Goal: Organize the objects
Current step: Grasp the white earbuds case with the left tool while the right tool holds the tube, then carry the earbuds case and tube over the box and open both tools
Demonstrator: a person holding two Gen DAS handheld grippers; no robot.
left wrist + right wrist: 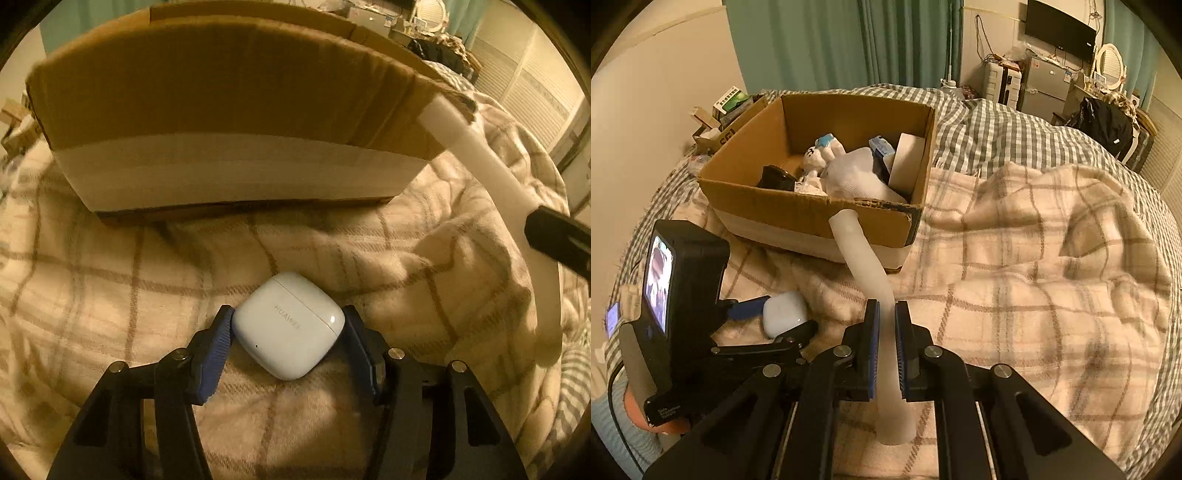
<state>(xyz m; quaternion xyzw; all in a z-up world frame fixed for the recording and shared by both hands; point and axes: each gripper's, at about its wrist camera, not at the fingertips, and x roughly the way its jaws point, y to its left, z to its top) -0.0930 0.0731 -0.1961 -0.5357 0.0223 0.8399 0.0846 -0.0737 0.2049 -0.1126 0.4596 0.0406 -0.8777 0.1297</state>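
Cardboard box [812,218] upper left already held several items. Left tongs [288,326], half-open, pressed on the earbud case [290,325]; right tongs [886,350] clamped a white tube [864,266]. Both still unboxed.

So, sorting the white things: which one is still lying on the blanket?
The white earbud case, between the left gripper fingers; the white tube is held up.

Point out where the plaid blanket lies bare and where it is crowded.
Bare: the wide plaid blanket right of the brown cardboard box, up to the checked duvet. Crowded: inside the box, and in front of it, where the left gripper brackets the white earbud case and the right gripper clamps a bent white tube.
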